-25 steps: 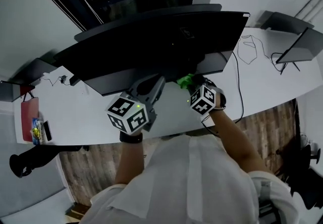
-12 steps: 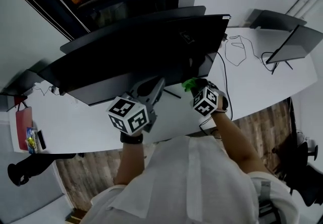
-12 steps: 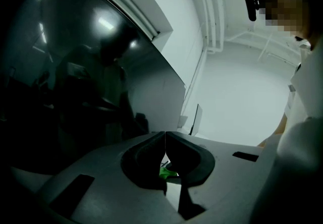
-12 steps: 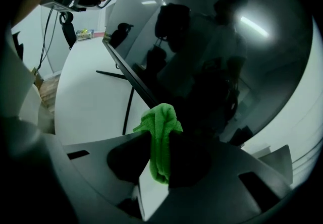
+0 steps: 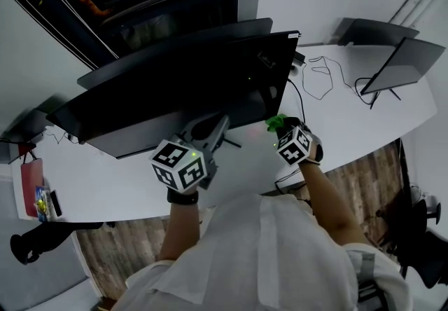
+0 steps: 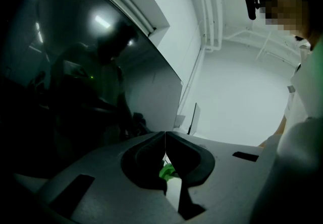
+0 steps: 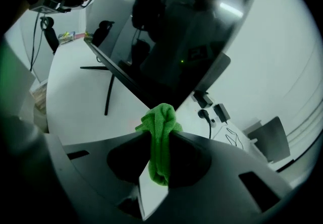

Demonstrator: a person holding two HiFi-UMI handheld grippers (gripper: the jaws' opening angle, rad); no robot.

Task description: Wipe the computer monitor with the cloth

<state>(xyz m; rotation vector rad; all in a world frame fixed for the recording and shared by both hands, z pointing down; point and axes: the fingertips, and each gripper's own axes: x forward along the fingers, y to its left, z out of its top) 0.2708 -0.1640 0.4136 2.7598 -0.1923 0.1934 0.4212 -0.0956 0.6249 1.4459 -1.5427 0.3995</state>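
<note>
A wide black monitor [image 5: 182, 85] stands on the white desk [image 5: 350, 120], its screen dark and reflecting the room. My right gripper [image 5: 280, 126] is shut on a bunched green cloth [image 5: 276, 122] just below the monitor's lower right corner. In the right gripper view the cloth [image 7: 160, 132] sticks out between the jaws of the right gripper [image 7: 160, 134], with the screen [image 7: 176, 41] close behind; contact cannot be told. My left gripper [image 5: 222, 120] points under the screen's middle. Its jaws [image 6: 165, 134] are shut and hold nothing, next to the screen [image 6: 86, 76].
A second dark screen [image 5: 399, 64] and a loose black cable [image 5: 318, 71] are at the desk's right end. A power plug [image 7: 212, 107] lies behind the monitor's corner. A red item [image 5: 29, 187] sits at the far left, with a black chair [image 5: 35, 239] below.
My right gripper has carried the green cloth rightward along the monitor's lower edge to its right corner. The left gripper has stayed about where it was.
</note>
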